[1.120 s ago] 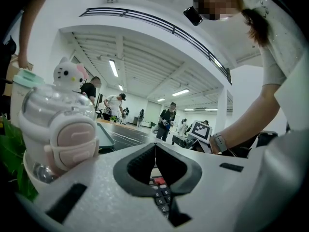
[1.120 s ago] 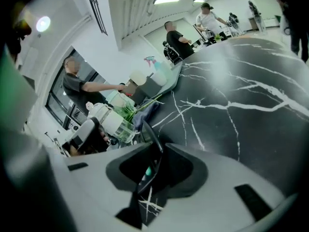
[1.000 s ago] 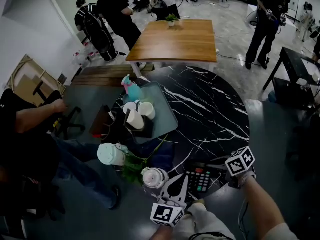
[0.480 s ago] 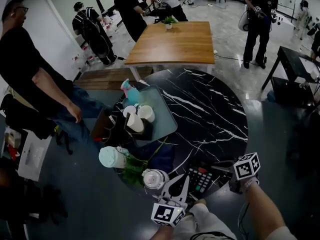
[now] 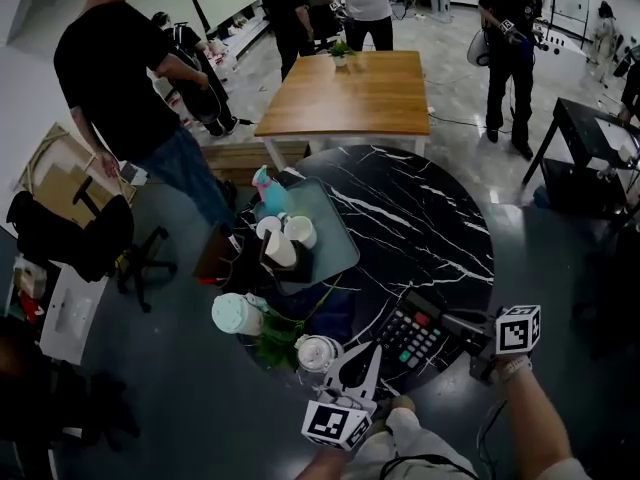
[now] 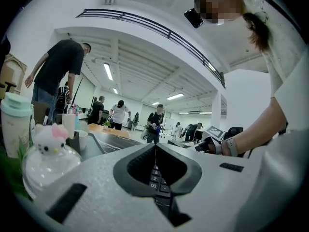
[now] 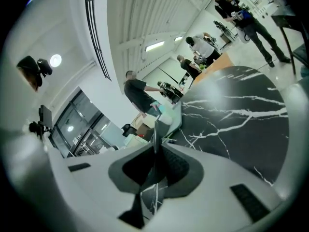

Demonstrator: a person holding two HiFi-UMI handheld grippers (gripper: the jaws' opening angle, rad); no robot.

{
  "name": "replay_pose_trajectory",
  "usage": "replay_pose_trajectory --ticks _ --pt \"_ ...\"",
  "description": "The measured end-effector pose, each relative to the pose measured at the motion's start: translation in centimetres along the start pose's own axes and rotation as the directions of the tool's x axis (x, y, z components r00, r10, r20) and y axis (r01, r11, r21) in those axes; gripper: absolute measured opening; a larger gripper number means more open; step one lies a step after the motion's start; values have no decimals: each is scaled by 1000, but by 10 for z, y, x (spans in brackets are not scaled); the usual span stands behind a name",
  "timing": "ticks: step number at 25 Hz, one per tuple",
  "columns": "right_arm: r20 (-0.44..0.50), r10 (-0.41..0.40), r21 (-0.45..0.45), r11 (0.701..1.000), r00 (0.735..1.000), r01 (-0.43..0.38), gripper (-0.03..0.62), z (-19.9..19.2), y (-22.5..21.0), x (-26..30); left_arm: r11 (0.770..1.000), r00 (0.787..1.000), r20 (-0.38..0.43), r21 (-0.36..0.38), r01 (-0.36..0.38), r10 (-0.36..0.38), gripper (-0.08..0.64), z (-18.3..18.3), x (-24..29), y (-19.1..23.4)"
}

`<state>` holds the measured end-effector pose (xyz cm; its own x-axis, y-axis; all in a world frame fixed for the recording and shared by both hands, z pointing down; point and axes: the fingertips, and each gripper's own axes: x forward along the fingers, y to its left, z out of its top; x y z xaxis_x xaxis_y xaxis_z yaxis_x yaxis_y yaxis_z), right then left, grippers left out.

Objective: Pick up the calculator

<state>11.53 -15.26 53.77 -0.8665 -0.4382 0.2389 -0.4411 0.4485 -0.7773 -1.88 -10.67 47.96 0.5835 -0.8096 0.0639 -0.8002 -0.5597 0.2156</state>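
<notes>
Black marble table (image 5: pixel 420 228), busy office. Right gripper (image 5: pixel 452 324) clamps calculator (image 5: pixel 413 334) by one edge; left gripper (image 5: pixel 372 356) jaws together, empty. Advise: keep it level.

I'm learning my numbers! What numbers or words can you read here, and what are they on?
"5": a calculator key, left gripper view.
"2": the key below it.
"00": the next key down.
Other calculator keys: too small to read.
Marker cubes: square patterns only, no words.
</notes>
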Motion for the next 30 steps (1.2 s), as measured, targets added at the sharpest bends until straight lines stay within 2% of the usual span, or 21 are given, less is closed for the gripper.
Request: replay_pose_trajectory --ticks 8,15,18,25,30 --pt "139 27 -7 1000 990 -26 49 40 34 -11 1000 998 61 5 8 -8 6 28 -7 5" --pt "184 36 -12 999 982 -34 49 49 54 -19 1000 996 90 2 13 -13 6 41 -9 -2" --pt "210 72 5 997 975 -75 49 52 65 -20 1000 994 107 0 13 -13 6 48 -10 -5" --pt "206 119 -12 993 971 -119 49 52 80 -13 1000 993 120 5 6 -6 6 53 -18 -7" --pt "184 87 -34 996 979 -82 49 45 78 -13 1000 992 127 4 -8 7 6 54 -26 -8"
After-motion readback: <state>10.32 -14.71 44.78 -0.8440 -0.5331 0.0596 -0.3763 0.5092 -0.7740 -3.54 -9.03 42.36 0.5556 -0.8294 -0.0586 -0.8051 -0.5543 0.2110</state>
